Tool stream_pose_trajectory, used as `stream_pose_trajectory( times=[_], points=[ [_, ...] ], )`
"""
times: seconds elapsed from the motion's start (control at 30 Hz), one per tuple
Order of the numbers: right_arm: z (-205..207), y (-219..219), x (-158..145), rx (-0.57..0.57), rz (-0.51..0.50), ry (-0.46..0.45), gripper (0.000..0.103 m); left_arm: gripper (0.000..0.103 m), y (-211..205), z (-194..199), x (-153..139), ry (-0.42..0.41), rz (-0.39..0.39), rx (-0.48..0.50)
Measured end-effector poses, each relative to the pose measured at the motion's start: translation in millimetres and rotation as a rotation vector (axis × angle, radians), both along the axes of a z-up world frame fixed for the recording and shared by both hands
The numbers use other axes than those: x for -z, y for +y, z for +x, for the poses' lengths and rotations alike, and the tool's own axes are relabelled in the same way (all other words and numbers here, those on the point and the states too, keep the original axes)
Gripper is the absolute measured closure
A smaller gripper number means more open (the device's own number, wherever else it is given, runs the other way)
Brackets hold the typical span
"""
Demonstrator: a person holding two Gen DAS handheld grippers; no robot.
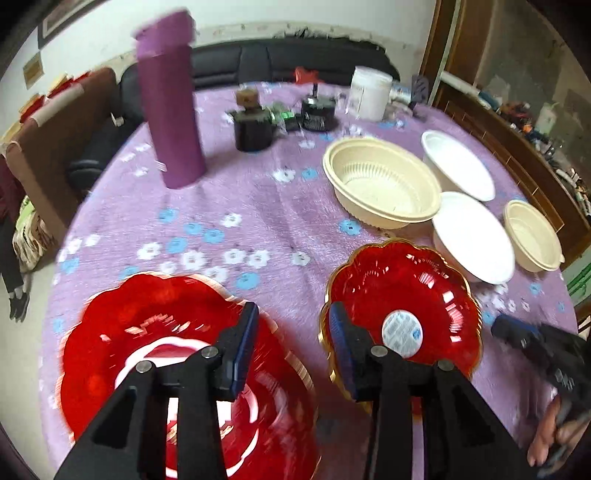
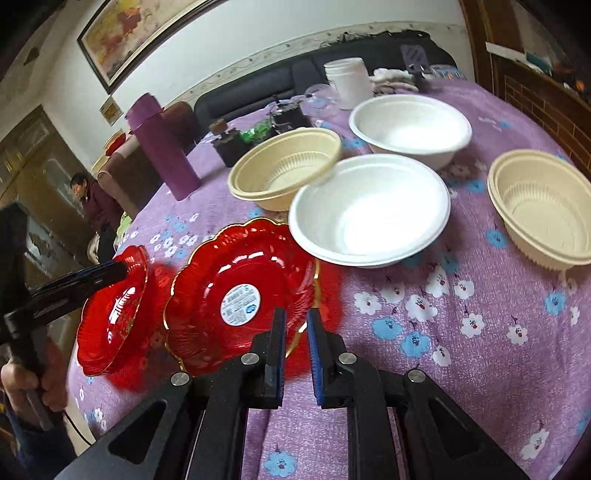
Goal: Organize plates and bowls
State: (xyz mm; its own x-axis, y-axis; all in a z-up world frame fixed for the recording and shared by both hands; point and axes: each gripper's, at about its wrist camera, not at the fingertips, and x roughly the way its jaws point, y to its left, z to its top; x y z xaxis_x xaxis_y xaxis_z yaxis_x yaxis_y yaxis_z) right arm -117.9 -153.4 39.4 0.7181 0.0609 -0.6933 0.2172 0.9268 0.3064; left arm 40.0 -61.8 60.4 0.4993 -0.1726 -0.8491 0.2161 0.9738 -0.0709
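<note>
Left tongs (image 1: 291,325) released above two red plates (image 1: 402,302); right tongs (image 2: 295,328) clenched, empty, bowls (image 2: 369,210) beyond on worktop (image 2: 461,369).

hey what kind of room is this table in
Probably a home living or dining room: a black sofa behind the table, a framed painting on the wall, and a flowered purple tablecloth under the dishes.

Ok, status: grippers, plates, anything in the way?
Left gripper open, right gripper shut, both empty. Red plate with sticker beside second red plate, unstacked. Bowls beyond, nothing blocking.
</note>
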Motion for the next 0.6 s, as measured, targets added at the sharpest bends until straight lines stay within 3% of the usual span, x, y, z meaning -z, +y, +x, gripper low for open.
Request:
stream_pose_trajectory(
  times=[0.1,0.2,0.37,0.47,0.6],
  points=[
    [2,-3,7,-0.002,0.034,0.010,0.089,0.064,-10,10,9,-0.003,0.046,-0.008],
    [6,-6,11,-0.009,0.072,0.014,0.089,0.064,-16,18,14,0.030,0.022,0.007],
    [10,-5,12,-0.006,0.083,0.011,0.089,0.065,-31,23,17,0.018,0.073,0.054],
    [13,-5,12,-0.005,0.081,0.007,0.089,0.076,-35,31,24,0.042,0.076,0.053],
    [10,-5,13,-0.007,0.083,0.008,0.089,0.077,-37,35,32,0.056,0.083,0.051]
  ],
)
